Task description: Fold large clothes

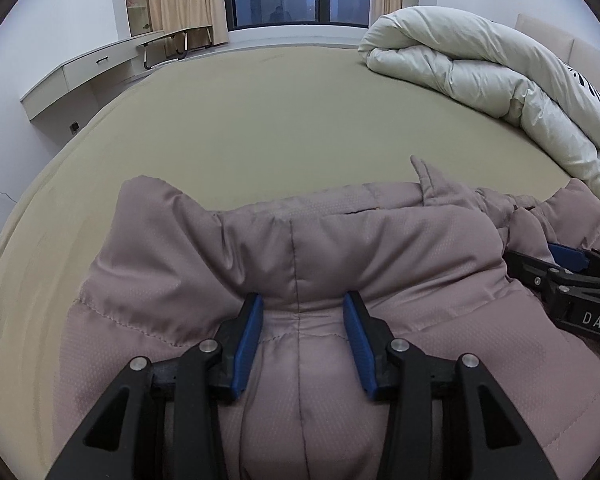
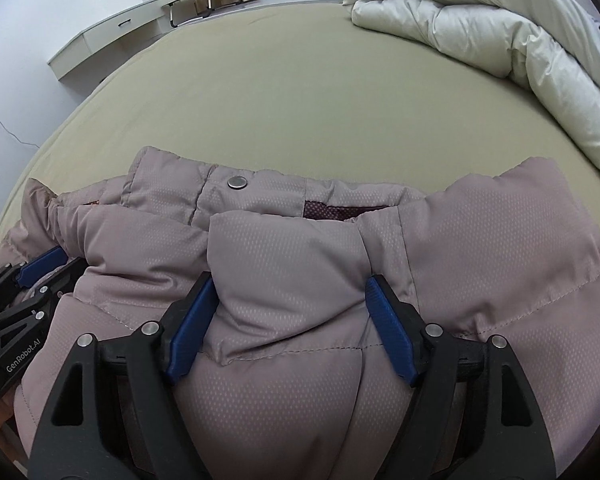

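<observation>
Mauve puffer jacket (image 2: 300, 248) is clamped in thick bunches by the left gripper (image 1: 302, 312) and right gripper (image 2: 290, 292), so both should be carried evenly across the bed (image 1: 260, 120).

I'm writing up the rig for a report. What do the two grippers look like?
Both grippers, left and right, share one build: black angular plastic frames with triangular cutouts and silver bolt heads, ending in two fingers faced with ribbed blue pads. White lettering marks their sides. No cables or sleeves show.

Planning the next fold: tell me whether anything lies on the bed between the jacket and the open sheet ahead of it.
Nothing visible does. The mauve puffer jacket sits between the pads of both the left gripper and right gripper, and the sheet ahead is bare. The rolled duvet lies off to the far right.
</observation>
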`<state>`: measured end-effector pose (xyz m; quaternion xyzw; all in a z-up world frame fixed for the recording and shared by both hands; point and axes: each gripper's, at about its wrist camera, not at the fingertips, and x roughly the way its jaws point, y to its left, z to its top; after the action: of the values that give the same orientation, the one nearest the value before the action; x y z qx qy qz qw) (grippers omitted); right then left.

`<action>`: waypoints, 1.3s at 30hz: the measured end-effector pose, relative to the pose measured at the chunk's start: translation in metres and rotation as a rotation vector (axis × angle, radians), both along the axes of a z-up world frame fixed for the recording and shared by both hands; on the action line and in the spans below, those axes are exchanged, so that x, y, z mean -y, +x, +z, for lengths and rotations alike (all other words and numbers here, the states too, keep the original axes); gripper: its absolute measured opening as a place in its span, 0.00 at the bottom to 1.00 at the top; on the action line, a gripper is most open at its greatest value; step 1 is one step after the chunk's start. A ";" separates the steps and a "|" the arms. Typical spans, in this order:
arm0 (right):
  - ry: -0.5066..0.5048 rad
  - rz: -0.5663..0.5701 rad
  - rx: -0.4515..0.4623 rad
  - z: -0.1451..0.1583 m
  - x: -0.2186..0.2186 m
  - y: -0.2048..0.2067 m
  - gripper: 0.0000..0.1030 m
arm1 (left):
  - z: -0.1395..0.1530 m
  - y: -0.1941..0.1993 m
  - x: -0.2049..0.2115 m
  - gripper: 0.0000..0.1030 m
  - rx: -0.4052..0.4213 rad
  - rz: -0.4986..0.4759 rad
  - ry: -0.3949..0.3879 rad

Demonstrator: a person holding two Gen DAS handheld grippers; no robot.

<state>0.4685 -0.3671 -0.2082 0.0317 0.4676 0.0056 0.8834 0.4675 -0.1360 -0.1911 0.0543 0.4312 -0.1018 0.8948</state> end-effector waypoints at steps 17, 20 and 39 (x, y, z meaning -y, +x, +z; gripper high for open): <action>0.072 -0.168 0.022 0.012 0.103 -0.102 0.73 | 0.028 -0.063 0.006 0.50 0.046 -0.033 0.073; 0.047 -0.182 0.037 0.004 0.100 -0.098 0.73 | 0.018 -0.054 0.004 0.50 0.046 -0.021 0.046; 0.004 -0.190 0.061 0.000 0.086 -0.103 0.74 | 0.012 -0.055 -0.022 0.49 0.060 -0.026 -0.131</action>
<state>0.3656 -0.4530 -0.2081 0.0775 0.4355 -0.0766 0.8936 0.4128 -0.1144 -0.1791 0.0044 0.3960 -0.1397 0.9075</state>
